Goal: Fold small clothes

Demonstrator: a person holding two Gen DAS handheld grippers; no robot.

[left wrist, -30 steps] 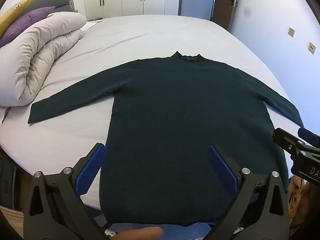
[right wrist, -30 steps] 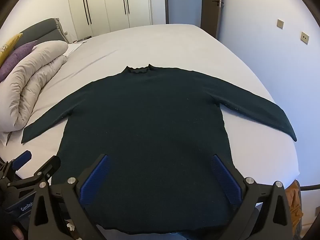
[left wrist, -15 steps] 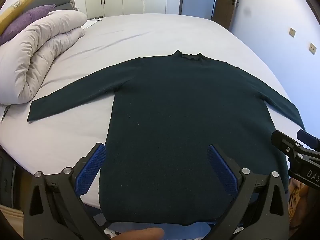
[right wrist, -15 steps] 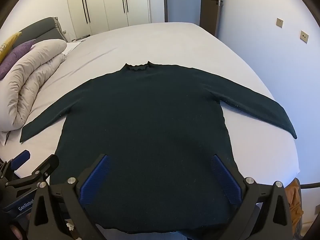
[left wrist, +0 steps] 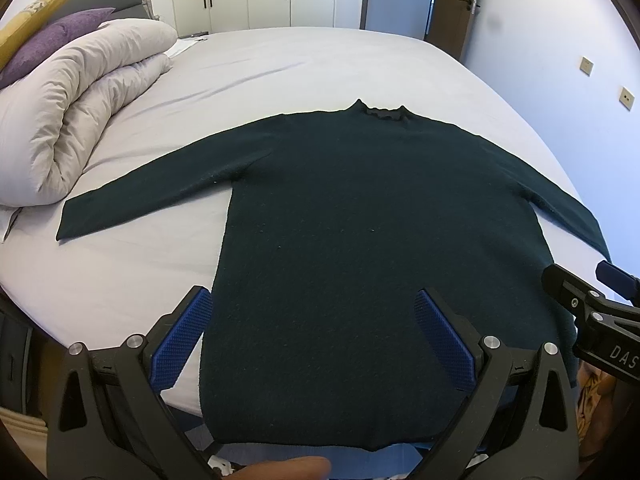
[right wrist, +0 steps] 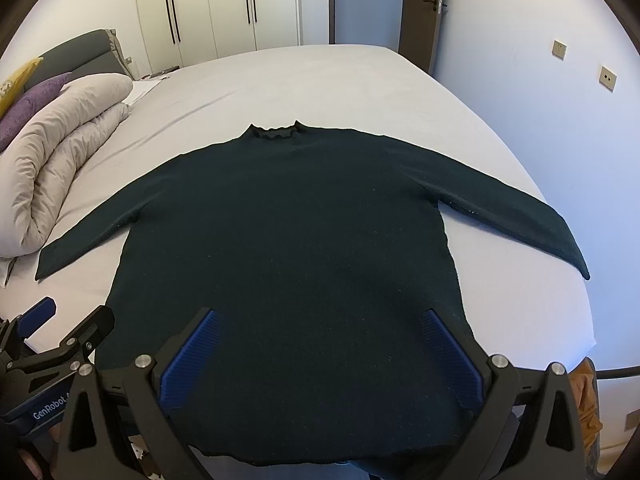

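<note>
A dark green long-sleeved sweater [left wrist: 360, 220] [right wrist: 296, 232] lies flat on the bed, collar away from me, both sleeves spread out sideways, hem hanging slightly over the near edge. My left gripper [left wrist: 314, 328] hovers open above the hem's left half, blue pads wide apart with nothing between them. My right gripper [right wrist: 320, 344] hovers open over the hem's right half, also holding nothing. Each gripper shows at the edge of the other's view: the right gripper [left wrist: 588, 300] and the left gripper [right wrist: 68, 328].
The bed [left wrist: 320, 60] has a light grey sheet. A rolled pale duvet [left wrist: 80, 100] with purple and yellow pillows [left wrist: 52, 36] lies at the left. White wardrobes [right wrist: 224, 4] and a door stand behind; a wall with switches [right wrist: 560, 80] runs along the right.
Both grippers have drifted very slightly; the sweater sits a touch lower in the views. Nothing was gripped or released.
</note>
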